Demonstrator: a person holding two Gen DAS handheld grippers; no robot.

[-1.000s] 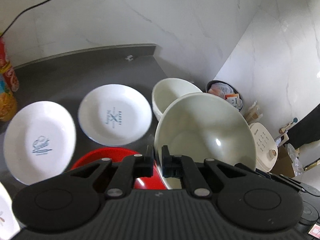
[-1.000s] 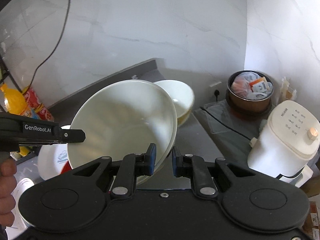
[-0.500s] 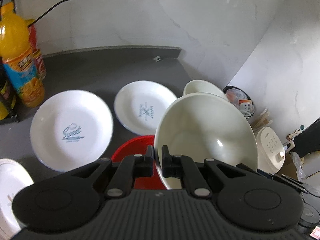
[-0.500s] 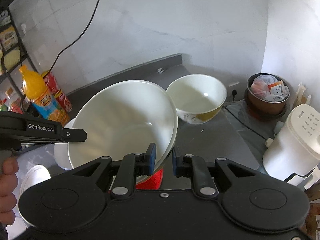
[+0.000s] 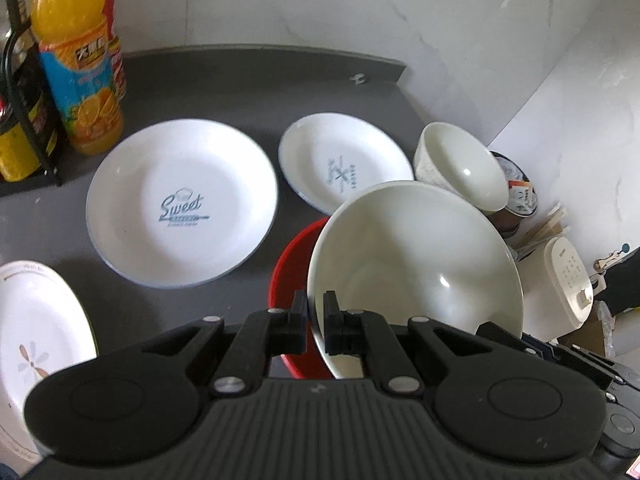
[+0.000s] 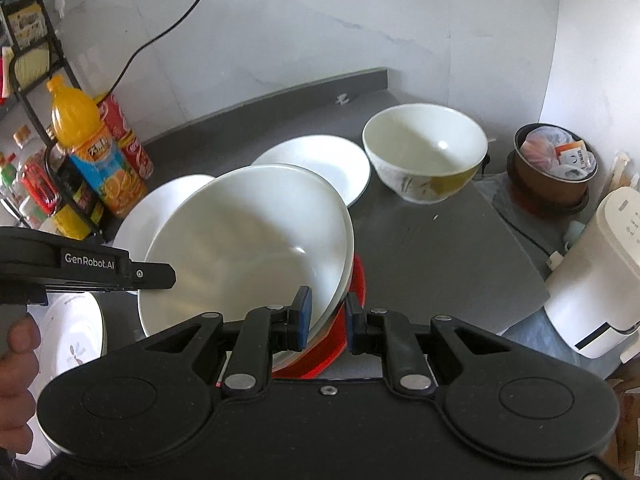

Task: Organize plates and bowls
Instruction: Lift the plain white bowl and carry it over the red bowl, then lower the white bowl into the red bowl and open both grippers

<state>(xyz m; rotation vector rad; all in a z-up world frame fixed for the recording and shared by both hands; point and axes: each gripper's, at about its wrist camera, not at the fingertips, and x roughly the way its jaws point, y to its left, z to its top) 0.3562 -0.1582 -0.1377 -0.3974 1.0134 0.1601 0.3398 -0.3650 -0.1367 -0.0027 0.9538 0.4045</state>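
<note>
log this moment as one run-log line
left claw: shut on big white bowl | right claw: shut on same rim | bowl tilted over red bowl

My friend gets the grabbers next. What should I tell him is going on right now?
Left gripper and right gripper: both clamp the rim of the large white ceramic bowl, held tilted over the red plastic bowl.
Small cream bowl stands at the grey counter's back right.
White "Sweet" plate, smaller white plate and flower-print plate lie separate, unstacked.
Left: set the big bowl down, stack plates.
</note>
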